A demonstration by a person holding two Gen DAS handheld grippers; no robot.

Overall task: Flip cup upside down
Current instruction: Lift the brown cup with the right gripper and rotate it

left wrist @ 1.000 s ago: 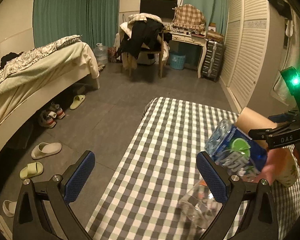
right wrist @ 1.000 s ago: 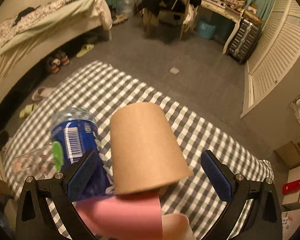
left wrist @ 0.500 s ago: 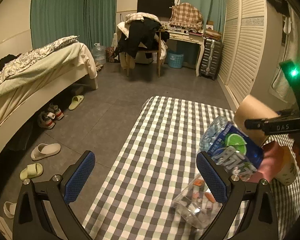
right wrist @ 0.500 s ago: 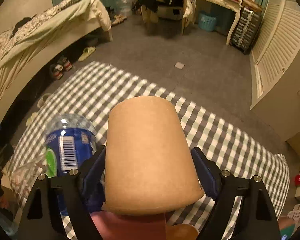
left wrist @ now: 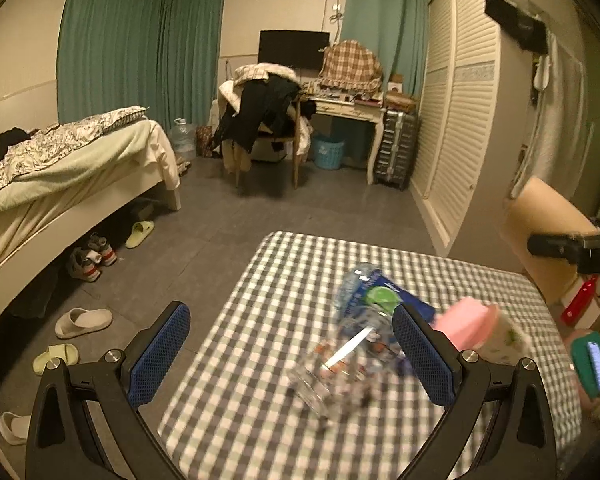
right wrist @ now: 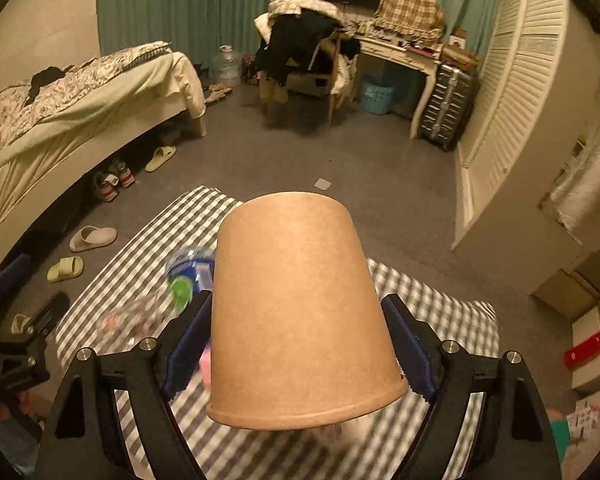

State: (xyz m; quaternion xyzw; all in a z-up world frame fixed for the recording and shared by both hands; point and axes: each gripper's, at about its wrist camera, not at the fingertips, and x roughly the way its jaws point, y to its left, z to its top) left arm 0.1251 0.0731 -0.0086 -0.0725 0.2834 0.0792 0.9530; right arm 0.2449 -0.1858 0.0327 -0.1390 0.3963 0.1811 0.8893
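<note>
Cup (right wrist: pixel 300 312) sits clamped between the right gripper (right wrist: pixel 300 344) jaws, base away from them and rim nearest, above the checked table (right wrist: pixel 440 308), while the left gripper (left wrist: pixel 290 356) jaws gape wide, holding nothing.

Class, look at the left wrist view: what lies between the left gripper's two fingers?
Left wrist view: between the left gripper's open fingers lies checked cloth, a clear glass and a blurred blue bottle.

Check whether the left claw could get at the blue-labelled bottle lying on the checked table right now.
Probably yes: the left claw is open and empty, with the bottle just ahead beside its right finger; a clear glass lies close, possibly crowding the approach.
</note>
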